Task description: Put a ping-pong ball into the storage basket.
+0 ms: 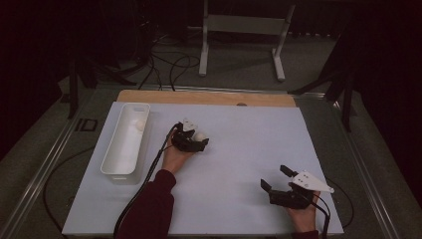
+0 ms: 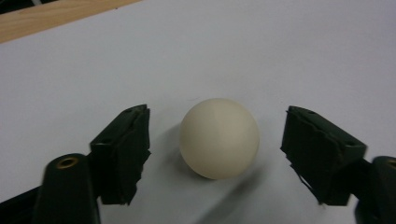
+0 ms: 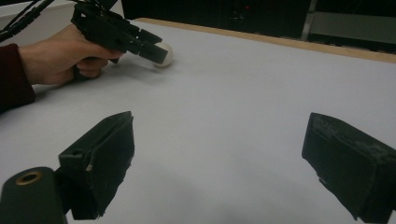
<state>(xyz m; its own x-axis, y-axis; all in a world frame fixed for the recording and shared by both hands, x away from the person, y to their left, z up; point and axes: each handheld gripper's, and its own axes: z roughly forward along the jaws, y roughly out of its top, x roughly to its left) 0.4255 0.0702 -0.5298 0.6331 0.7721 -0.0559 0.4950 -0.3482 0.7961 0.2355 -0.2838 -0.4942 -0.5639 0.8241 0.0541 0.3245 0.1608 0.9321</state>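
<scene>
The left gripper [image 2: 217, 149] sits near the middle of the white tabletop [image 1: 239, 164], toward its far edge, jaws spread either side of a cream ball [image 2: 219, 138] that rests on the surface. Both pads stand clear of the ball, with a visible gap on each side, so nothing is pinched yet. This looks like the grasping step: the jaws need to come in evenly until they press the ball without nudging it away. A white bin [image 1: 126, 144] along the left edge seems to hold a similar ball, though it is dim there. The right gripper [image 1: 276, 178] rests near the front right corner, wide open and empty.
</scene>
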